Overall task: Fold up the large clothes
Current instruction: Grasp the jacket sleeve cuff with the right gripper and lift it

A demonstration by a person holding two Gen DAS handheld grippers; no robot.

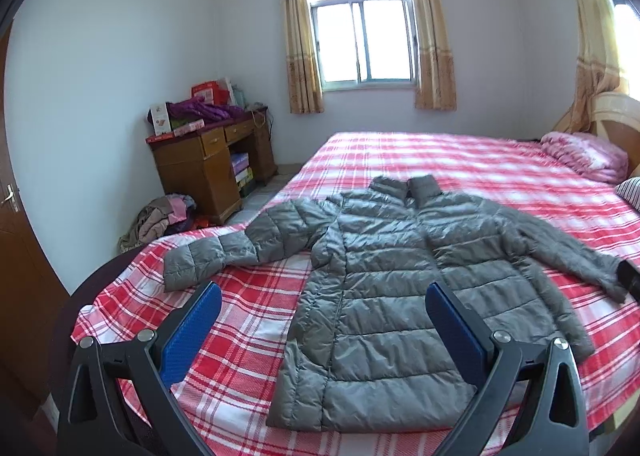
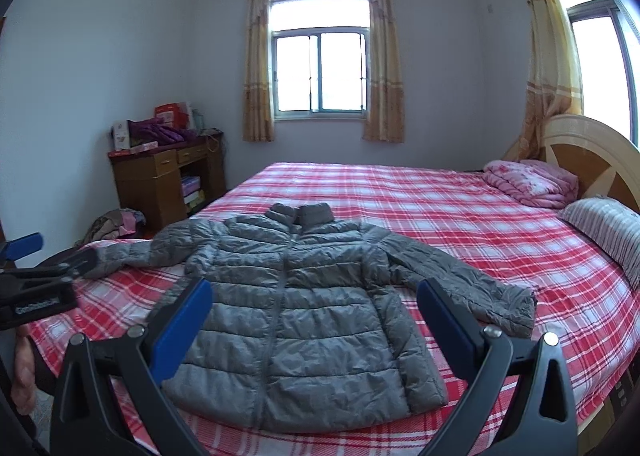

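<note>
A grey quilted puffer jacket (image 1: 384, 288) lies flat and zipped on the red plaid bed (image 1: 480, 176), collar away from me, both sleeves spread out. It also shows in the right wrist view (image 2: 300, 308). My left gripper (image 1: 324, 292) is open and empty, held above the jacket's lower left part. My right gripper (image 2: 314, 288) is open and empty, held above the jacket's lower middle. The left gripper also shows at the left edge of the right wrist view (image 2: 24, 248), near the jacket's left sleeve cuff (image 2: 108, 260). The right sleeve cuff (image 2: 512, 308) lies on the bed.
A folded pink quilt (image 2: 532, 180) and a striped pillow (image 2: 608, 228) lie by the headboard (image 2: 592, 152). A wooden desk (image 2: 160, 176) with boxes and purple cloth stands at the left wall. A clothes pile (image 2: 112, 228) lies on the floor.
</note>
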